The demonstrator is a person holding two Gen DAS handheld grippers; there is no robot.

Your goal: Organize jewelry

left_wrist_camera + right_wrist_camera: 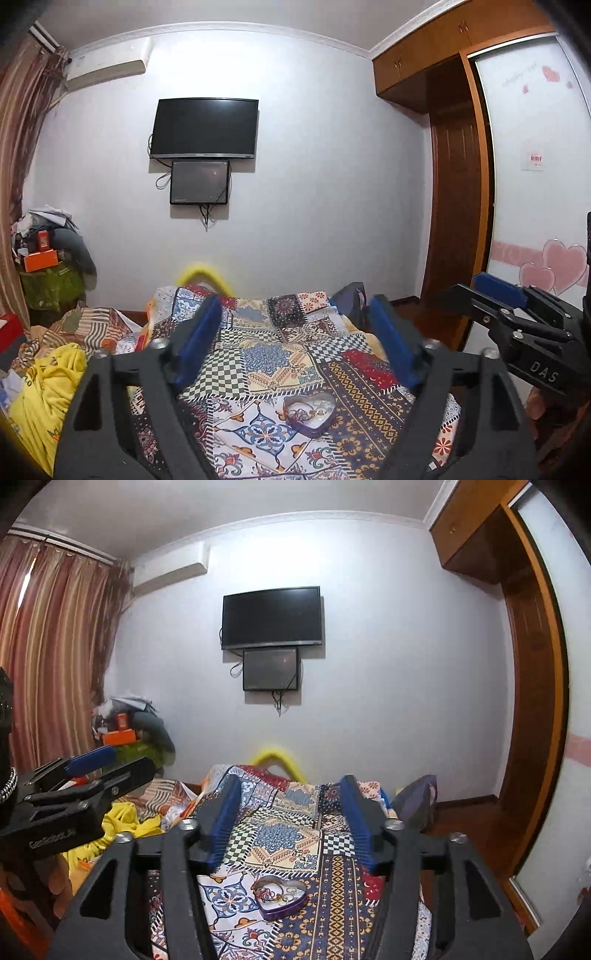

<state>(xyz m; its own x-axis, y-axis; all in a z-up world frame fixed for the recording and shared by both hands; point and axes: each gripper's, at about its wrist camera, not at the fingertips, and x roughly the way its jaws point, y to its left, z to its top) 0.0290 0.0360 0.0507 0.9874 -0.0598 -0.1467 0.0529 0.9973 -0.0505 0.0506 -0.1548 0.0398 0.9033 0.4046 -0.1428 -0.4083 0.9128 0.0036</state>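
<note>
A purple heart-shaped tin (314, 430) (280, 911) lies on the patchwork quilt, low in both views. Inside it are tangled bracelets, rings and a thin chain. My left gripper (295, 306) is held above and behind the tin, pointing roughly level across the bed. It stands open with wide-set blue pads and nothing between them. My right gripper (291, 782) is likewise raised over the tin, open and empty. Each gripper also shows in the other's view: the right one (476, 291) at the right edge, the left one (118, 762) at the left edge.
The patchwork quilt (266, 354) covers the bed. Yellow clothing (44, 391) is bunched on its left side. Beyond stand a wall with two dark screens (203, 127), a cluttered pile (48, 258) by the curtain, and a wooden wardrobe (454, 184) at right.
</note>
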